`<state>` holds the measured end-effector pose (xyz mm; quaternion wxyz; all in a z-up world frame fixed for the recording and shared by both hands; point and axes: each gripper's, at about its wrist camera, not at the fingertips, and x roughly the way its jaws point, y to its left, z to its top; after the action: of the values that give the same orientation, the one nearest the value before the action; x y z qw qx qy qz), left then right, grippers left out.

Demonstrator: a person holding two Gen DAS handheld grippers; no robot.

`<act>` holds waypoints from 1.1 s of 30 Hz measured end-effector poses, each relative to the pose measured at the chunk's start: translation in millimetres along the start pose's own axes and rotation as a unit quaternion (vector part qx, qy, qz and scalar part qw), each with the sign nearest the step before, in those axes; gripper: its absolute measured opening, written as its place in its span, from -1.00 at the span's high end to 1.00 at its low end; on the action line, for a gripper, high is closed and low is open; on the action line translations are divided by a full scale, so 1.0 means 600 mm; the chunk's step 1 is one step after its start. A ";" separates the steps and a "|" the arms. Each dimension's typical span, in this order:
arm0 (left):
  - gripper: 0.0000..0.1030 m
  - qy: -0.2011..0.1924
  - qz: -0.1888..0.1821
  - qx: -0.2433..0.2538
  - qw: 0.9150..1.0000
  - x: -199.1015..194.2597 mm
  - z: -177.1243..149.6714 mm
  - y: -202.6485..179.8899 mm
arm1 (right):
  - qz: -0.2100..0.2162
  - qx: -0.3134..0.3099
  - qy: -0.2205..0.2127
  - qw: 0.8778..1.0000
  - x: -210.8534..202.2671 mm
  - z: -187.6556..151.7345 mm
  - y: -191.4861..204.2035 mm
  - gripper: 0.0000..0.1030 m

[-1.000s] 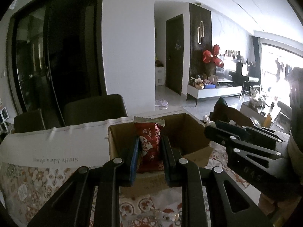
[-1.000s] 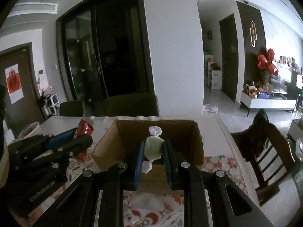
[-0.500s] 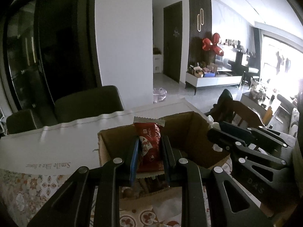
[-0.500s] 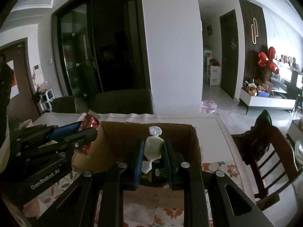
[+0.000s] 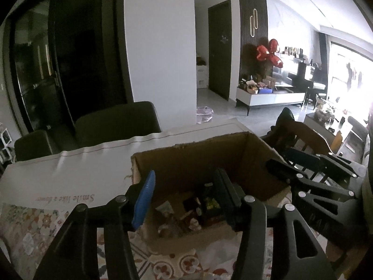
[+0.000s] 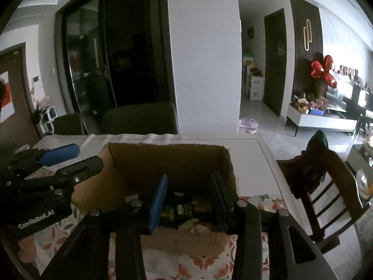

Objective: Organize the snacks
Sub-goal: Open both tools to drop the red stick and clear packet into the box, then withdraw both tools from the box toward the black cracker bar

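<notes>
The cardboard box [image 5: 200, 161] is standing upright with its open top facing up, its long axis crossing in front of both tongs. Small wrapped snacks [image 5: 186, 210] are lying jumbled inside it, dark and hard to read. The left tongs [image 5: 184, 193] and right tongs [image 6: 188, 193] are hanging spread apart and empty over the box's near edge.

The brown cardboard box [image 5: 205, 158] stands open on the counter, flaps up. Its walls are plain and a bit bent. Down inside lies a pile of small snacks [image 5: 193, 212] in dark, shiny wrappers, some with yellow and white bits [image 6: 181, 207]. They lie mixed together.
</notes>
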<state>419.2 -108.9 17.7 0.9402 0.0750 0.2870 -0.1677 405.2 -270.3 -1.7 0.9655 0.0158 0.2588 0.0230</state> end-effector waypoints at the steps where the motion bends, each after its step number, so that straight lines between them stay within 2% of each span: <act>1: -0.02 -0.001 0.003 0.002 1.000 -0.006 -0.006 0.000 | 0.003 -0.001 0.000 1.000 -0.004 -0.003 0.002 0.23; 5: -0.10 -0.006 0.009 -0.001 1.000 -0.035 -0.034 0.005 | 0.011 -0.008 -0.002 1.000 -0.025 -0.019 0.012 0.23; 15: -0.10 0.006 0.014 -0.013 1.000 -0.097 -0.121 0.002 | 0.050 -0.028 0.022 0.998 -0.072 -0.087 0.046 0.23; 23: -0.10 0.040 0.022 -0.016 0.999 -0.143 -0.200 -0.010 | 0.087 -0.073 0.070 0.991 -0.096 -0.158 0.082 0.23; 33: -0.10 0.092 0.030 -0.019 0.995 -0.164 -0.281 -0.015 | 0.109 -0.108 0.129 0.980 -0.109 -0.235 0.109 0.23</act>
<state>252.7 -50.4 -66.1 0.9155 0.0804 0.3734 -0.1264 275.6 -205.6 -88.0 0.9118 -0.0641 0.3737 0.1575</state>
